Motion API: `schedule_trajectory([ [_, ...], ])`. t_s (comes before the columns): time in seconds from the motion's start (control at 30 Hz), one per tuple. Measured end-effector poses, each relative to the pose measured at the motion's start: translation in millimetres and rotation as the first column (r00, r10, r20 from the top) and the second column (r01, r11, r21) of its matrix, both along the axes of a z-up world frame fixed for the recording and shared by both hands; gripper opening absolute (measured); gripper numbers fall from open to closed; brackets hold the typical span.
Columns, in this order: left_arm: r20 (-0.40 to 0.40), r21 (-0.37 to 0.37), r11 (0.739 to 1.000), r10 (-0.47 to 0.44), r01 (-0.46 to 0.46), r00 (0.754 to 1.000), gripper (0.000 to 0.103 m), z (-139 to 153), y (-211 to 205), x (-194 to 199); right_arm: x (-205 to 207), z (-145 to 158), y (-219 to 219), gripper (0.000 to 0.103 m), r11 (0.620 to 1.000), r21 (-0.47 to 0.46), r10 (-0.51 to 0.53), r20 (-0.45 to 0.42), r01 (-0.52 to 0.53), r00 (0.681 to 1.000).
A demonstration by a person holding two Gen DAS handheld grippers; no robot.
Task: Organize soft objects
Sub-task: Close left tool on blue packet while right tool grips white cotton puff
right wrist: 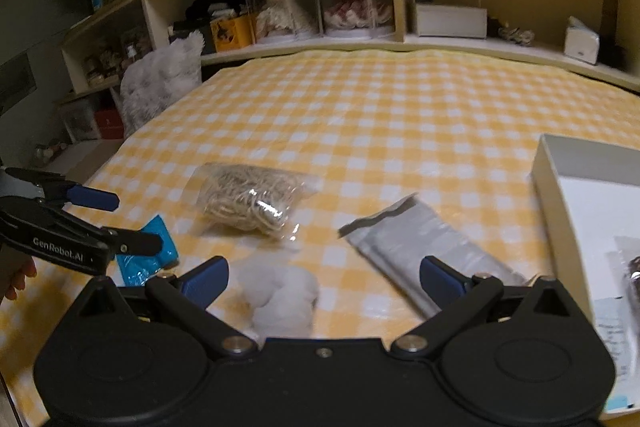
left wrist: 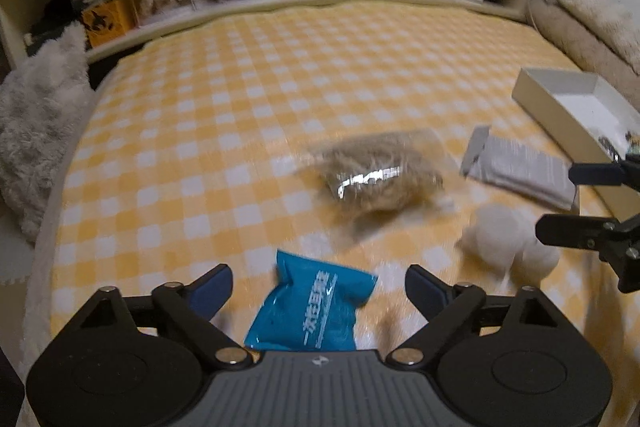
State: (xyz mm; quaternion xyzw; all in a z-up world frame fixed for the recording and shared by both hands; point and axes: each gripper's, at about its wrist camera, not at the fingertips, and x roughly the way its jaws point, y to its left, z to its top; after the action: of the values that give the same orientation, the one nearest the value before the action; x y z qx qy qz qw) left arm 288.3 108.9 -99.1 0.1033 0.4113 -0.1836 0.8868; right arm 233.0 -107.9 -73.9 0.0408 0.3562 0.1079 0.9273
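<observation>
On the yellow checked bed lie a blue packet [left wrist: 312, 307], a clear bag of beige strands [left wrist: 376, 171], a grey pouch [left wrist: 520, 167] and a white fluffy toy [left wrist: 508, 239]. My left gripper [left wrist: 318, 285] is open, its jaws either side of the blue packet. My right gripper [right wrist: 324, 281] is open over the white fluffy toy [right wrist: 280, 295]. The right wrist view also shows the blue packet [right wrist: 148, 259], the clear bag [right wrist: 248, 203] and the grey pouch [right wrist: 416, 247].
An open white box [right wrist: 560, 195] with small items stands at the right; it also shows in the left wrist view [left wrist: 576, 107]. A headboard shelf [right wrist: 360, 43] with dolls in clear cases runs along the back. A fluffy grey cushion [left wrist: 36, 123] lies at the left edge.
</observation>
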Motion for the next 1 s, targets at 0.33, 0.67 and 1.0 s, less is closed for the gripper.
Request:
schedule_trajectory([
  [0.33, -0.072, 0.052, 0.999, -0.014, 0.017, 0.997, 0.065, -18.3, -3.4, 4.1, 5.3, -16.7, 7.8, 0.089, 0.999, 0.038, 0.017, -0.051, -0.015, 0.999],
  [0.67, -0.078, 0.060, 0.998, -0.009, 0.014, 0.997, 0.048, -14.5, -10.8, 4.5, 9.9, -29.3, 13.4, 0.070, 0.999, 0.034, 0.012, -0.084, -0.010, 0.996],
  [1.0, -0.076, 0.054, 0.999, 0.005, -0.001, 0.997, 0.047, -13.3, -8.0, 3.9, 6.8, -29.7, 12.5, 0.035, 0.998, 0.027, 0.056, -0.077, -0.054, 0.995],
])
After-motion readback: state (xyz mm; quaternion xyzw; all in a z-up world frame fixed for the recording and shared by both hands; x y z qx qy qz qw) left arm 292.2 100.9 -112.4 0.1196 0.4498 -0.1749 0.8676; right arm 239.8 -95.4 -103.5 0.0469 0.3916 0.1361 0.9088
